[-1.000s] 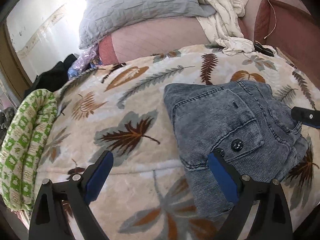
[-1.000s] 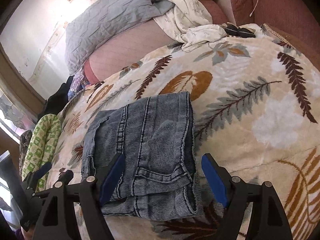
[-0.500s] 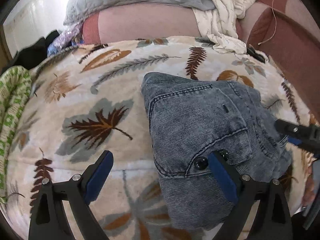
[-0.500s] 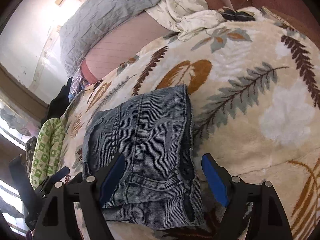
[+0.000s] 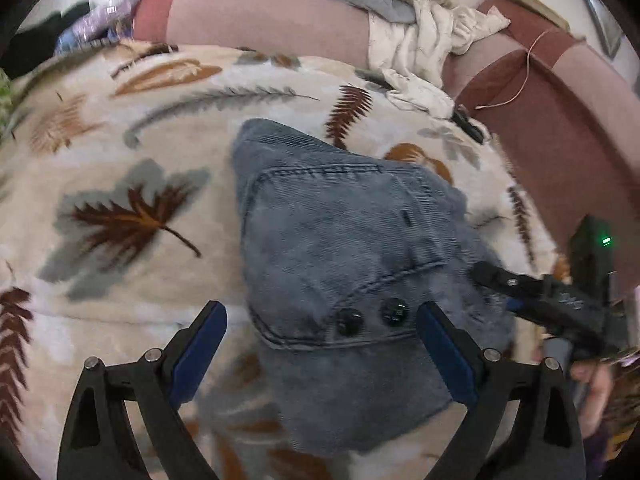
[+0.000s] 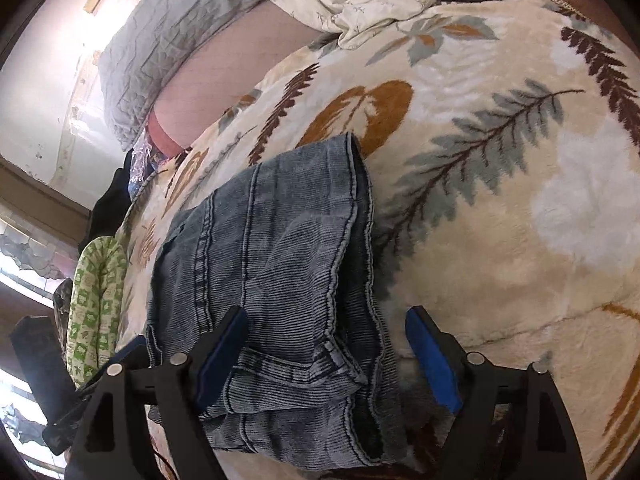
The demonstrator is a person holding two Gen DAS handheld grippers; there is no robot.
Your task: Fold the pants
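Observation:
Folded blue-grey denim pants (image 5: 344, 264) lie in a compact stack on a cream leaf-print blanket (image 5: 120, 184); two dark buttons face the left wrist camera. My left gripper (image 5: 322, 344) is open, its blue pads straddling the near edge of the pants where the buttons sit. In the right wrist view the same pants (image 6: 280, 280) show their layered hems and waistband. My right gripper (image 6: 326, 354) is open over the near end of the stack. The right gripper (image 5: 540, 300) also shows in the left wrist view at the far right of the pants.
A grey quilted pillow (image 6: 168, 40) and a crumpled cream sheet (image 5: 424, 44) lie at the back against a pink bolster (image 5: 260, 20). A reddish-brown sofa arm (image 5: 560, 120) runs along the right. A green patterned cloth (image 6: 96, 300) hangs at the blanket's left edge.
Both cameras have moved closer to the pants and dipped; the left gripper shifted right until its pads straddle the buttoned edge. The pants lie as before.

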